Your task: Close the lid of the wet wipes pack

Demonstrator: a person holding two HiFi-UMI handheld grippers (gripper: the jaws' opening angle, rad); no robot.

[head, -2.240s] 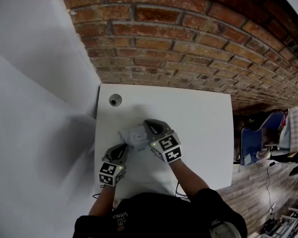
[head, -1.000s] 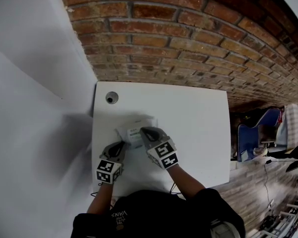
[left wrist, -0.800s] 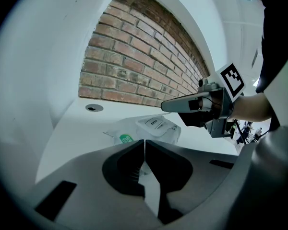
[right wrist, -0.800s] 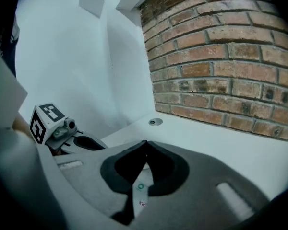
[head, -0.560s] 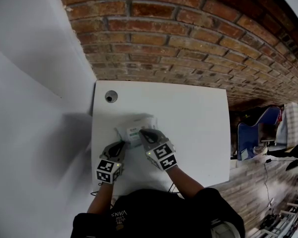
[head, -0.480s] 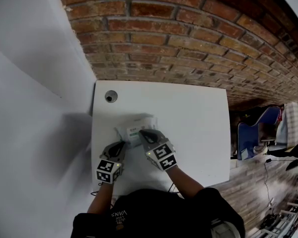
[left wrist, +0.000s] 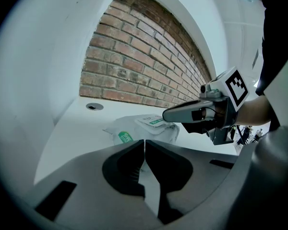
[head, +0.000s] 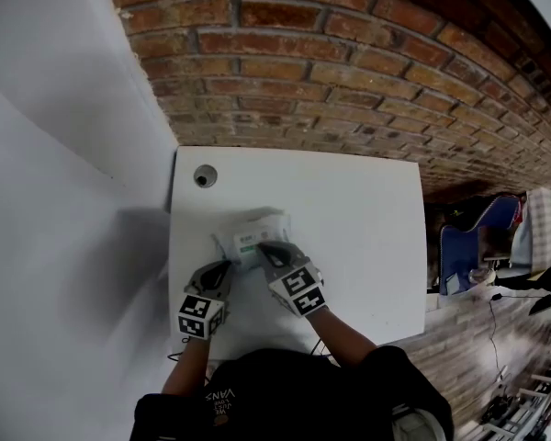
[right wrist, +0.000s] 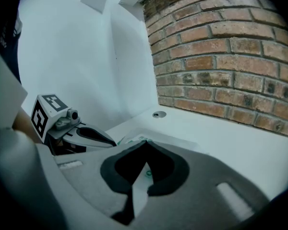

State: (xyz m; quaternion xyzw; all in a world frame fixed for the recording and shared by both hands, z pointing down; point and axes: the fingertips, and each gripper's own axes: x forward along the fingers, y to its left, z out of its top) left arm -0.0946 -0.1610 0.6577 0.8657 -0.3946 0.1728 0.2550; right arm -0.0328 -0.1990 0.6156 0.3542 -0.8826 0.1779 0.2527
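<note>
1. Compared with two seconds ago, more of the wet wipes pack's (head: 248, 232) green-labelled top shows beyond the right gripper (head: 262, 246). Over the last half second nothing has visibly shifted.
2. The pack lies on the white table (head: 367, 219), in its left half, with a round cable hole (head: 204, 175) at its 11 o'clock and the brick wall (head: 331, 72) at 12 o'clock.
3. The right gripper comes in from the pack's 5 o'clock. Its jaws are pressed together with nothing between them, and the tip sits over the lid (left wrist: 151, 121), which lies down on the pack's top. Whether they touch cannot be told.
4. The left gripper (head: 226, 267) sits at the pack's 7 o'clock, just beside its near edge. Its jaws are also together and empty.
</note>
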